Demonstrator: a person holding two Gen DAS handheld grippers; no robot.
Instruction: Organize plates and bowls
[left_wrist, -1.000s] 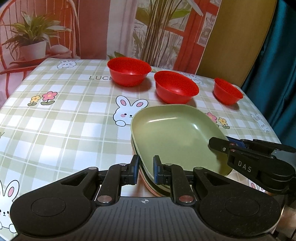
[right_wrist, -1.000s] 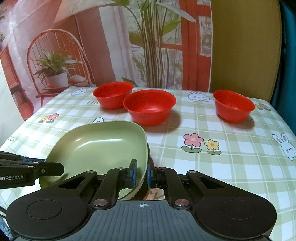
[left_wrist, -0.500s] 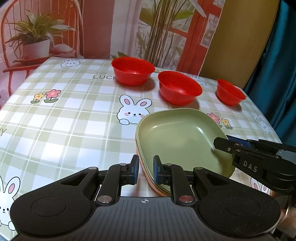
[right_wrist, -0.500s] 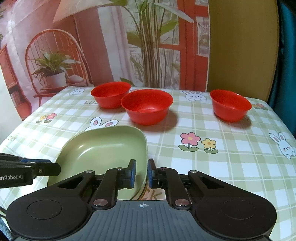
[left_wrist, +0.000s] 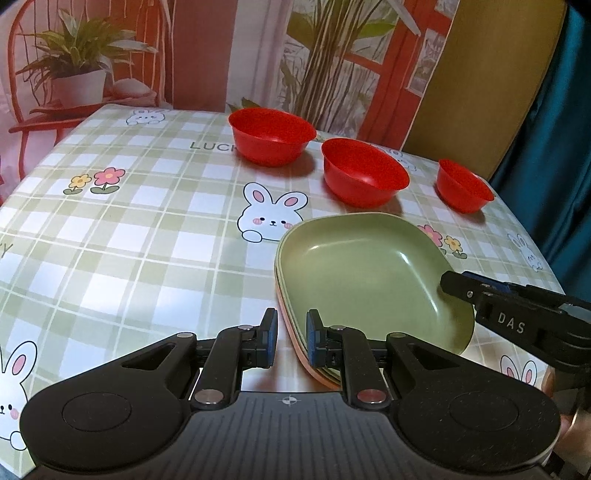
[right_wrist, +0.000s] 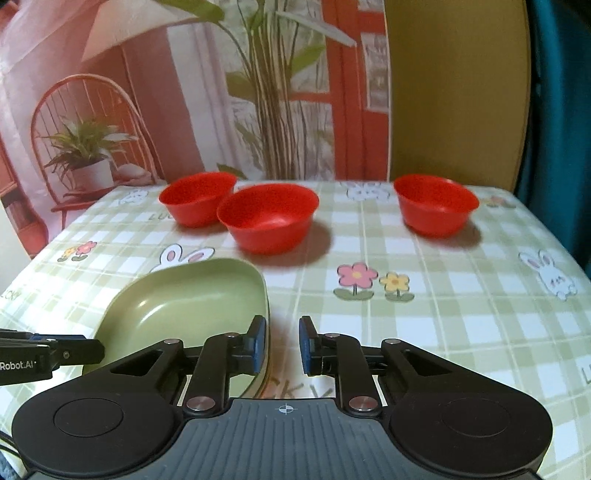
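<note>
The left tongs (left_wrist: 292, 339) are set astride the near rim of the stack of plates (left_wrist: 362, 266), with only a narrow gap between the pads; whether the rim is pressed cannot be told. The jaws of the right tongs (right_wrist: 282, 345) have just been opening, and nothing is held between them. The stack is seen just beside the right tongs' left finger. The stack is placed on the checked tablecloth (left_wrist: 129, 240). Three red bowls (left_wrist: 271, 134) are lined up beyond.
</note>
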